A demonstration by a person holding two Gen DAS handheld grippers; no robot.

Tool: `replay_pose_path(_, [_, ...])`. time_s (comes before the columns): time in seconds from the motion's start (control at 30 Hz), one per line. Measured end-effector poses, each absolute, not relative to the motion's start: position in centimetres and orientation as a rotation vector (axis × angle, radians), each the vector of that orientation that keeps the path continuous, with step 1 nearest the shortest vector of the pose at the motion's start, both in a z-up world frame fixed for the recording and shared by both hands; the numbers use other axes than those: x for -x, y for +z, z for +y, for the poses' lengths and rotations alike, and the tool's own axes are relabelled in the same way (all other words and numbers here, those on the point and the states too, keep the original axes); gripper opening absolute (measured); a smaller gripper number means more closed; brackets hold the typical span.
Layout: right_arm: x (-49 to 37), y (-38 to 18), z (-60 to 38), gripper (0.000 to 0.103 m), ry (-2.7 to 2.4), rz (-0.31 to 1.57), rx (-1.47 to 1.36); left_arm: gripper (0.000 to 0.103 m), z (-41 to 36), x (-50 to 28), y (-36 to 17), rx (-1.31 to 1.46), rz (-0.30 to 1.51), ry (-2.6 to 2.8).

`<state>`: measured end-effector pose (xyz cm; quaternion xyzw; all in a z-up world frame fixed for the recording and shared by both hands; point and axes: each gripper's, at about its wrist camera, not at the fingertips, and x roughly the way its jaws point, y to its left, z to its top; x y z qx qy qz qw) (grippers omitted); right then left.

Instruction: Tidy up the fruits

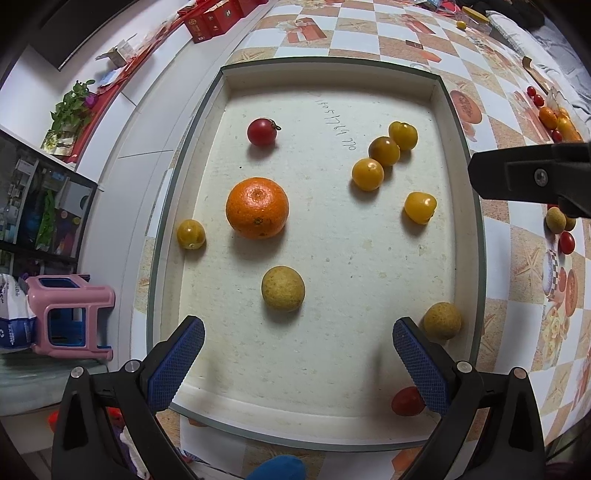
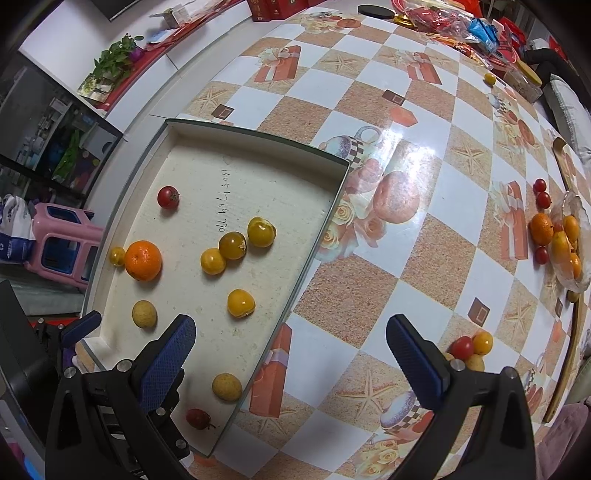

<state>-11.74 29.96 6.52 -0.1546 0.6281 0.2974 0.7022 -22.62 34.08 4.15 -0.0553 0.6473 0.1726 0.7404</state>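
Observation:
A white foam tray (image 1: pixel 439 88) (image 2: pixel 258 140) holds an orange (image 1: pixel 257 207) (image 2: pixel 143 259), several yellow tomatoes (image 1: pixel 367 174) (image 2: pixel 213 261), a red cherry tomato (image 1: pixel 262 131) (image 2: pixel 168 197) at the back, two tan longans (image 1: pixel 283 288) (image 2: pixel 226 386) and a red tomato (image 1: pixel 406 401) (image 2: pixel 198 418) in the near corner. My left gripper (image 1: pixel 297 363) is open and empty over the tray's near edge. My right gripper (image 2: pixel 291 360) is open and empty over the tablecloth just right of the tray. Loose fruit (image 2: pixel 471 347) lies by its right finger.
A glass bowl of oranges (image 2: pixel 567 243) with red tomatoes beside it sits at the table's far right. Red boxes (image 1: pixel 212 18) and packets (image 2: pixel 443 18) lie at the far end. A pink stool (image 1: pixel 70 314) stands on the floor to the left.

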Motion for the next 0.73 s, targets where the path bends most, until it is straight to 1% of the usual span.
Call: replay_pose_path(0.73, [11.96,6.13,30.18,0.103,0.659,1.402,0.358,0.103,34.79,22.70,3.72,0.121,1.414,0.379])
